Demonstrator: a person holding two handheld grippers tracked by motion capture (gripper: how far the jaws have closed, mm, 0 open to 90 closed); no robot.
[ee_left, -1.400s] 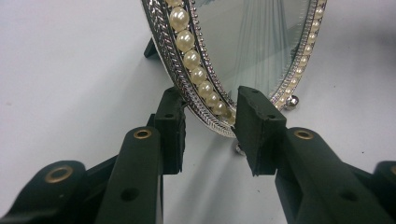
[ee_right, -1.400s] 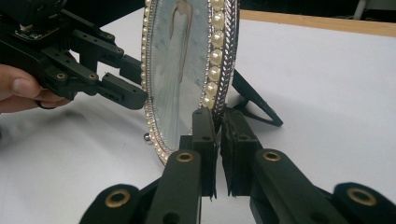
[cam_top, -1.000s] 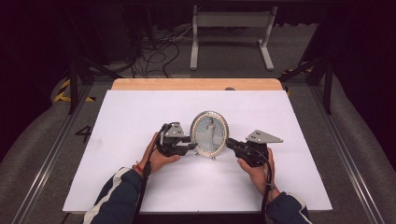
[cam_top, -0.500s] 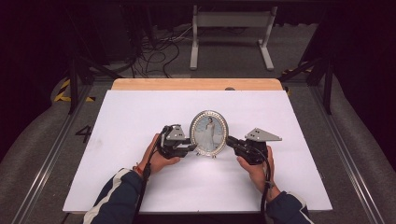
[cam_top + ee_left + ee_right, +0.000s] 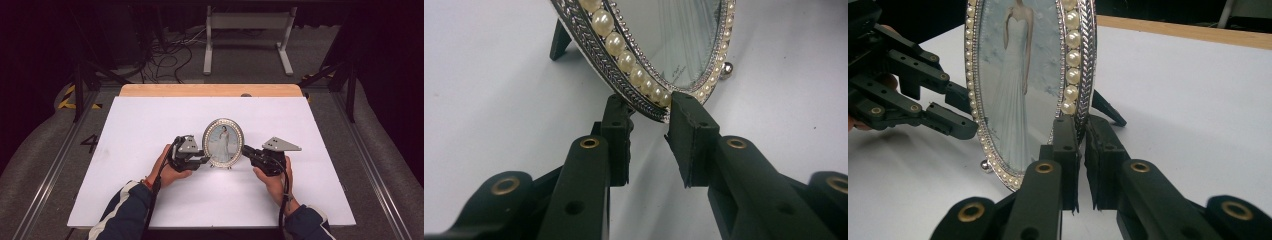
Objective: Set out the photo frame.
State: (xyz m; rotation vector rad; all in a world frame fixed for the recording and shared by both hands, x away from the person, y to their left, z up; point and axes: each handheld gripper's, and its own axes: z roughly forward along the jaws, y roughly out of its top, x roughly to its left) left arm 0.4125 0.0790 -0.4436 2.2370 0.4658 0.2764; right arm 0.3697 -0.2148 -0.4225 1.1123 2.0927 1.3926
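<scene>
white table point(image 5: 150, 125), wooden edge point(image 5: 210, 90); dark room, grey floor point(image 5: 240, 60), cables point(image 5: 165, 55).

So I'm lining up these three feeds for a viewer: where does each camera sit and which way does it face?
High view: above the person's side, facing forward and down on the table; both forearms, left gripper, right gripper, frame.
Left gripper view: on the left gripper, along its jaws at the frame's rim.
Right gripper view: on the right gripper, clamped on the frame's edge; left gripper beyond.
All share the frame.
</scene>
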